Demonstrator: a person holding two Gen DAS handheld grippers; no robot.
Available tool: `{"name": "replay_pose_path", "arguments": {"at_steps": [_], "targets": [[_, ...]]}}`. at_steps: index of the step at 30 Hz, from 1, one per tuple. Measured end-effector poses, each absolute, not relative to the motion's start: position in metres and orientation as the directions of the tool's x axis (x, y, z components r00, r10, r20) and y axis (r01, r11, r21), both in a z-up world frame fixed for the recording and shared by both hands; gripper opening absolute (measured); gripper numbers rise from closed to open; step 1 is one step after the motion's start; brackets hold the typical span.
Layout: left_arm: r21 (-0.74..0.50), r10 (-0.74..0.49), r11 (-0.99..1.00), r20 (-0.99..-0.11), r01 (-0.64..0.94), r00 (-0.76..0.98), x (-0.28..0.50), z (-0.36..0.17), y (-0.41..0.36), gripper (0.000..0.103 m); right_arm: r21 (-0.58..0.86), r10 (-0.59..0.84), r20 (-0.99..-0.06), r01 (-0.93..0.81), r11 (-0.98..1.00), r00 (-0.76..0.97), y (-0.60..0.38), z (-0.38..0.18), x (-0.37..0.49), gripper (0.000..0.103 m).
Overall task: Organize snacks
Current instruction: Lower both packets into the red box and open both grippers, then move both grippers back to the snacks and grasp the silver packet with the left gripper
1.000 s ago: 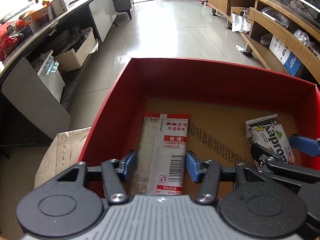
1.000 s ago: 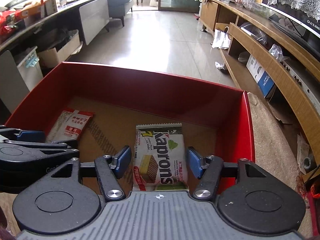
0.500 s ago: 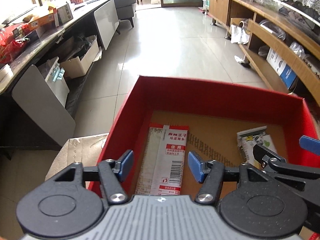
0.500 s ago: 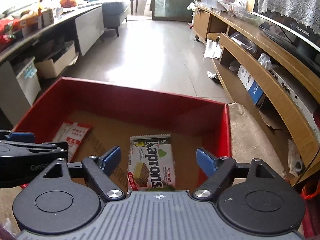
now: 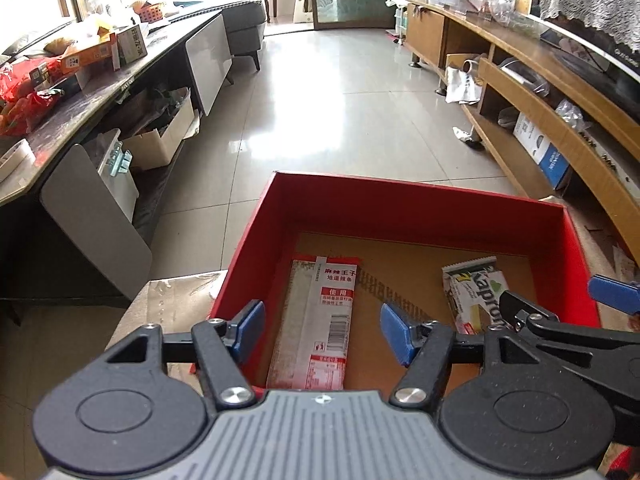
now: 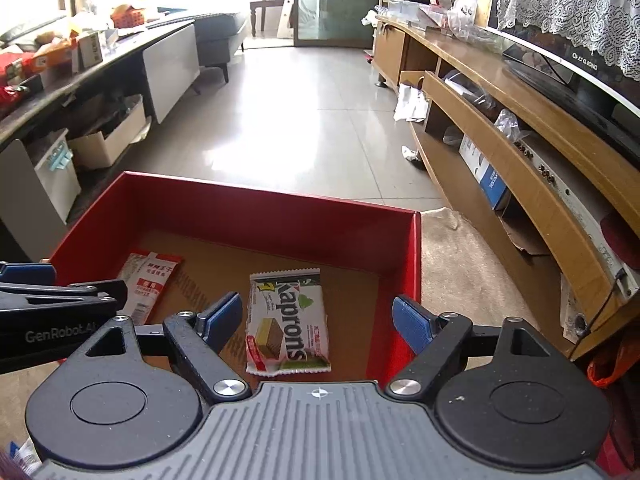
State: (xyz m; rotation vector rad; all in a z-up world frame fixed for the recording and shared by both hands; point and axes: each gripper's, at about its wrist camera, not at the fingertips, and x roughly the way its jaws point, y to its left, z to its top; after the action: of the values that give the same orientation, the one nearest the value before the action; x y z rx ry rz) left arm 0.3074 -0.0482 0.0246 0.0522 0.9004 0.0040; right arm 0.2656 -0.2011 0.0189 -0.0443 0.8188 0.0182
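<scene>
A red box (image 5: 400, 208) with a brown cardboard floor holds two snacks. A red-and-white spicy-strip packet (image 5: 316, 320) lies flat at its left; it also shows in the right wrist view (image 6: 146, 280). A green-and-white Kaprons wafer pack (image 6: 286, 320) lies flat at the right, also seen in the left wrist view (image 5: 474, 294). My left gripper (image 5: 322, 332) is open and empty above the near edge over the red packet. My right gripper (image 6: 318, 320) is open and empty above the wafer pack. The red box shows in the right wrist view too (image 6: 280, 208).
The box rests on a tan cardboard surface (image 5: 168, 292). A dark counter (image 5: 80, 92) with snack boxes and bags runs along the left. A wooden TV stand (image 6: 520, 152) runs along the right. Tiled floor (image 5: 340, 112) lies beyond the box.
Both grippers have pulled up and back from the box, leaving the snacks lying inside. The right gripper's jaws have opened wider.
</scene>
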Motion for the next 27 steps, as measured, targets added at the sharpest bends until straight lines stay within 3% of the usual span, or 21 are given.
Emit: {"name": "replay_pose_path", "arguments": {"at_steps": [27], "targets": [[-0.019,-0.057,0.998,-0.784,0.067,0.618,0.223,0.043,-0.030,0.063,-0.068,-0.021,-0.739,-0.043,0.997,0.673,-0.194,0.048,0.189,0.089]]}}
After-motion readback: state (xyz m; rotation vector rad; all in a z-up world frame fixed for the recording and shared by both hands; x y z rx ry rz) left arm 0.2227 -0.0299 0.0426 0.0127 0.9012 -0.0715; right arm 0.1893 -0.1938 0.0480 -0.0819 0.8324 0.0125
